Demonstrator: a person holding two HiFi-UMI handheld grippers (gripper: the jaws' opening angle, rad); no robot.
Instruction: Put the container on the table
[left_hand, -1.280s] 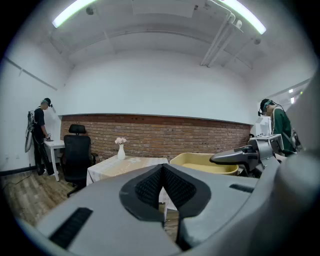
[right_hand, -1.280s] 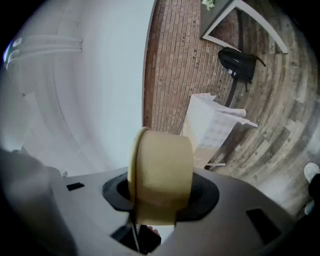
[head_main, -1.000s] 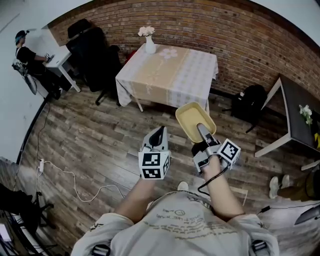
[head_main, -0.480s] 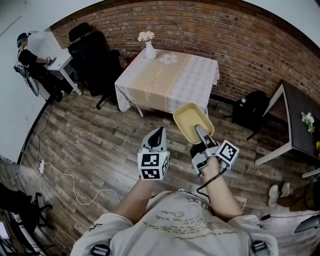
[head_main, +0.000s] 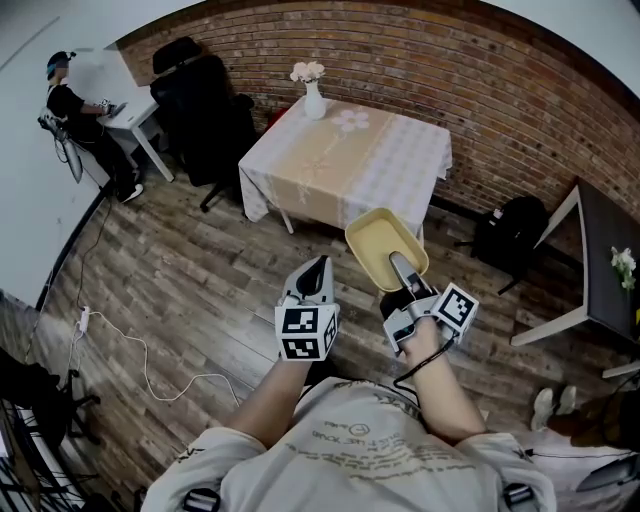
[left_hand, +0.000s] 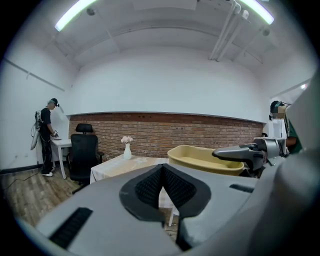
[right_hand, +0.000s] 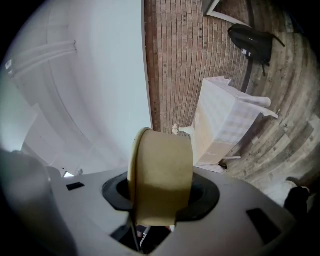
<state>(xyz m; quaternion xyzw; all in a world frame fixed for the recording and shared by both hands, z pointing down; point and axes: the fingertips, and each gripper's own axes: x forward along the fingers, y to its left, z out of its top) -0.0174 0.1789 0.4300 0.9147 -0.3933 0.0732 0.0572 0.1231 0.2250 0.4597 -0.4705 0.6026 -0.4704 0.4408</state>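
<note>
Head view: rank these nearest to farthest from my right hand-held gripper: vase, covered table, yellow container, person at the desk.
1. Yellow container: clamped in the right hand-held gripper itself.
2. Covered table: ahead, beyond the container.
3. Vase: on the table's far edge, by the brick wall.
4. Person at the desk: far left corner.

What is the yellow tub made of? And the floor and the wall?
The tub looks like smooth matte plastic: one even pale yellow, thin rounded rim. The floor looks like wood planks with seams, maybe laminate. The wall is red brick with pale mortar lines.
</note>
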